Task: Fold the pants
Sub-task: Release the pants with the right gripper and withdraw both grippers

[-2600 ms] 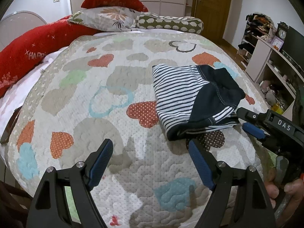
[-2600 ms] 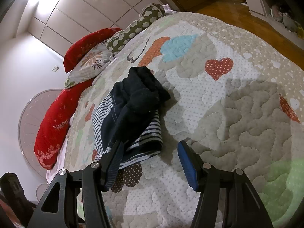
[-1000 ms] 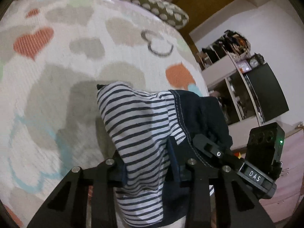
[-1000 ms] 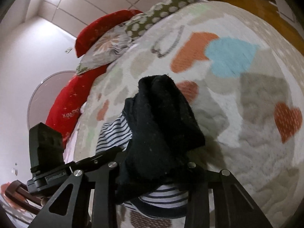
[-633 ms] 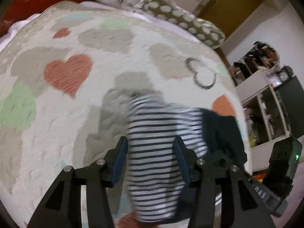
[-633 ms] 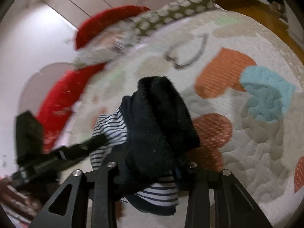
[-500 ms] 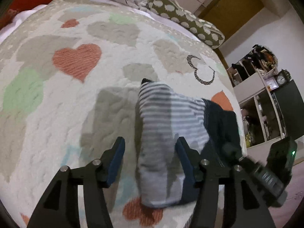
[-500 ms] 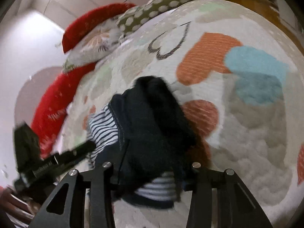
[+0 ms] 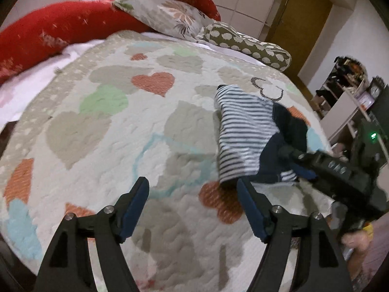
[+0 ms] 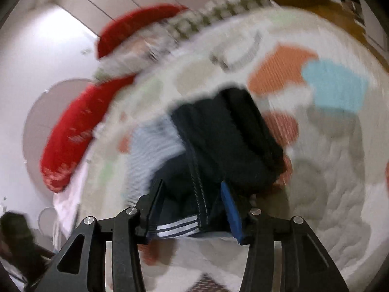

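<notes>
The folded pants (image 9: 243,131), striped white and navy with a dark navy part on the right, lie on the heart-patterned quilt (image 9: 109,126). My left gripper (image 9: 192,194) hangs over the quilt, jaws opening and empty, with the pants just beyond its right finger. In the left wrist view my right gripper (image 9: 299,168) reaches into the dark side of the bundle from the right. The right wrist view is blurred. There the right gripper (image 10: 192,204) has its jaws opening, and the dark edge of the pants (image 10: 223,141) lies loose between its fingers.
Red pillows (image 9: 60,29), a floral pillow (image 9: 170,17) and a spotted bolster (image 9: 248,46) line the head of the bed. Shelves (image 9: 347,102) and a wooden door (image 9: 304,12) stand past the bed's right edge. A hand (image 9: 357,241) holds the right gripper.
Both grippers held the pants off the quilt a second ago. The left one has let go and pulled back to the left, jaws wide. The right jaws have widened around the dark side.
</notes>
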Motion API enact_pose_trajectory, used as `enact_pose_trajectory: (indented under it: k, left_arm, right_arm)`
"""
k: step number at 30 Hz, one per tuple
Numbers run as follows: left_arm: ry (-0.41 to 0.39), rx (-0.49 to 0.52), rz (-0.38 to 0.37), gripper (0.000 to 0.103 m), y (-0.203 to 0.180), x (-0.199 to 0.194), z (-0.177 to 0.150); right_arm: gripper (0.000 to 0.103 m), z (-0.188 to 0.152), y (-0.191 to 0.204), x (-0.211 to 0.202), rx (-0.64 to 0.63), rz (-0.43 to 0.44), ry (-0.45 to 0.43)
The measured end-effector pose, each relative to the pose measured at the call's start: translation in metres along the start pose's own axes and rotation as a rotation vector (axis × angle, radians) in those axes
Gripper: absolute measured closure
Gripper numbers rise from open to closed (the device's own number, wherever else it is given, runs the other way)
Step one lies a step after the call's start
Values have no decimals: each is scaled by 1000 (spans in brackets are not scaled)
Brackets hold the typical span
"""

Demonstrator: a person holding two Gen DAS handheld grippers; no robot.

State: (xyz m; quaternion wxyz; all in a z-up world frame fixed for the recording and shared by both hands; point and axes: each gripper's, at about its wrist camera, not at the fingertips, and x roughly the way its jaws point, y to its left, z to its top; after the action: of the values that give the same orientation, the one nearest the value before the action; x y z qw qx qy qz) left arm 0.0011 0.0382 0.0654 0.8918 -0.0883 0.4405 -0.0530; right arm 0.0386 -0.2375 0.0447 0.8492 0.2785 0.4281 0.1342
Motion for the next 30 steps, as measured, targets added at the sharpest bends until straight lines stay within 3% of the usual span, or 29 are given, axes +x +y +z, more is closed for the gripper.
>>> enact_pose_trajectory:
  k: [6,10,19,26,30]
  left_arm:
    - [-50,14,24,28,-5,-20,-15]
    - [-90,54,31,27,-16,-37,-22]
    - [-211,89,8,17,-34,-92,-36]
    - [-367,117,37,7,-42,-142,-43]
    - [-505,92,79,0,-41,-170,-48]
  right_arm:
    - [47,-20,5,-44,-16,32,-81]
    - [45,-46,11,-73,-59,-19,-144]
    - [44,-86,-1,-117,-14,-106,-212]
    - [39,-102,22,-143,-76,-123,-253]
    - [39,-108,35,-148,-114,-136,-267]
